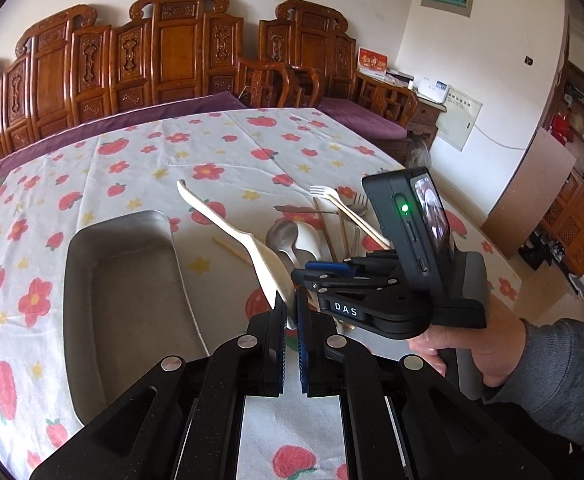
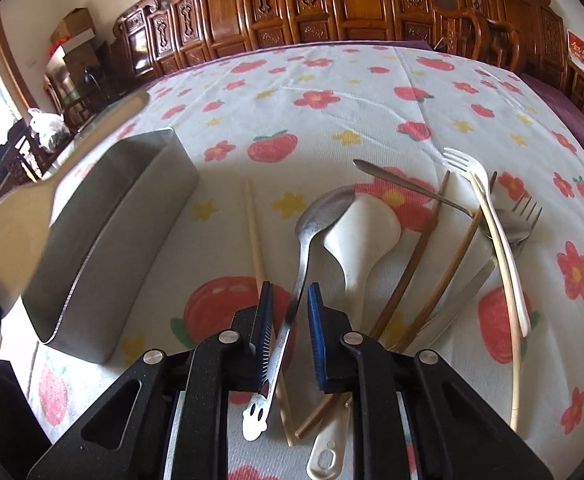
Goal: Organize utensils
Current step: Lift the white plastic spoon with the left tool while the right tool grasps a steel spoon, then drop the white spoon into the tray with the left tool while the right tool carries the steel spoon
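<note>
Utensils (image 2: 431,240) beside empty steel tray (image 1: 132,280); left hand-held gripper (image 1: 290,312) clamps cream spoon (image 1: 228,228); right hand-held gripper (image 2: 290,300) narrow, straddling steel spoon (image 2: 311,232).

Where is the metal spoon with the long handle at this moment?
In the right wrist view the metal spoon lies on the tablecloth, its handle between the right gripper's fingers, its bowl against the white spoon.

Left tongs (image 1: 290,312) clamped tight, pads nearly meeting, angled downward. Right tongs (image 2: 290,300) tilted steeply down, jaws narrowed but still parted. Right hand (image 1: 471,354) wrapped round its handle, grey-sleeved.
</note>
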Demonstrator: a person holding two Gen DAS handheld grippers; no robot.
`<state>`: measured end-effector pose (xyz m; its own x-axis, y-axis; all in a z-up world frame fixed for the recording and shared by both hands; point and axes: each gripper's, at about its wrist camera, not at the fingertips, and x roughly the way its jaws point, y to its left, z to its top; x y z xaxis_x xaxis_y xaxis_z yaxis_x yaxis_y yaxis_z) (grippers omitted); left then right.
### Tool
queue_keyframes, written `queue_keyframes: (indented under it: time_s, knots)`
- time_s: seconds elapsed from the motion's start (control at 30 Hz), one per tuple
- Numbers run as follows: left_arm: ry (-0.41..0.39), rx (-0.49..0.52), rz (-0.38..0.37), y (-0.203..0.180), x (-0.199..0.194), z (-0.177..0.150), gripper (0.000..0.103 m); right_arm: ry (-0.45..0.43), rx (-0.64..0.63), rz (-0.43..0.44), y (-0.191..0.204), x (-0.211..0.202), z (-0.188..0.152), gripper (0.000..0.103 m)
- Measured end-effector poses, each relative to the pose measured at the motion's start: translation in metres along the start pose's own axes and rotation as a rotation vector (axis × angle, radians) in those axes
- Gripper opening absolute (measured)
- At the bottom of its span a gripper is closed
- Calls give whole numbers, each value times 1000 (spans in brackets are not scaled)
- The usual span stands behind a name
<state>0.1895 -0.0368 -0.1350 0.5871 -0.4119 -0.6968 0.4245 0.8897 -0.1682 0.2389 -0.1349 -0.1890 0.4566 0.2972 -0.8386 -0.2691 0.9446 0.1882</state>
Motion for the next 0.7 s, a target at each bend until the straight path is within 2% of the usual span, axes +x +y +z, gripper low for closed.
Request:
queue_keyframes:
  time_s: [0.13, 0.2, 0.33, 0.47, 0.7]
  knots:
    - [-2, -13, 10, 13, -4, 1, 4, 15, 19, -4, 0, 5, 0, 18]
    - [-3, -27, 11, 22, -7, 0, 4, 17, 24, -12, -1, 7, 1, 13]
    - [3, -43, 12, 37, -10, -1, 4, 21, 65, -10, -5, 7, 2, 9]
    - [30, -65, -4, 53, -7, -5, 4, 4, 68, -23, -3, 3, 3, 2]
    - [99, -108, -17, 74, 5, -16, 4, -50, 42, -22, 9, -16, 10, 2]
